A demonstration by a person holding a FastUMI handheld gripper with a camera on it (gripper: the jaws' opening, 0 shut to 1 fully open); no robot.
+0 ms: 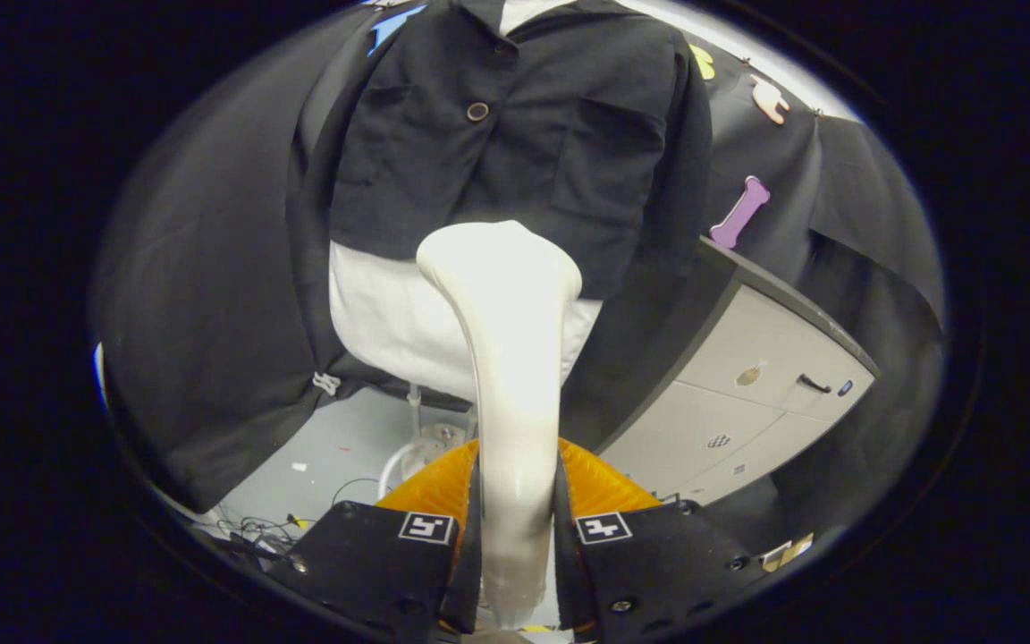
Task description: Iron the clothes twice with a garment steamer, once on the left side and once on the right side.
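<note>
My gripper (515, 501) is shut on the handle of a cream-white garment steamer (506, 358), which rises from between the fingers. Its broad head (499, 259) stands at the lower hem of a dark short jacket (515, 134) hanging straight ahead, near the jacket's middle. The jacket has a round button (477, 111) and two chest pockets. Under it hangs a white garment (390, 326), partly hidden behind the steamer. I cannot tell whether the steamer head touches the cloth.
A grey cabinet (747, 394) with drawers and a dark handle stands to the right of the clothes. Below the clothes lie a light floor (336, 447), a white stand base with a hose, and loose cables. Black cloth hangs left and right.
</note>
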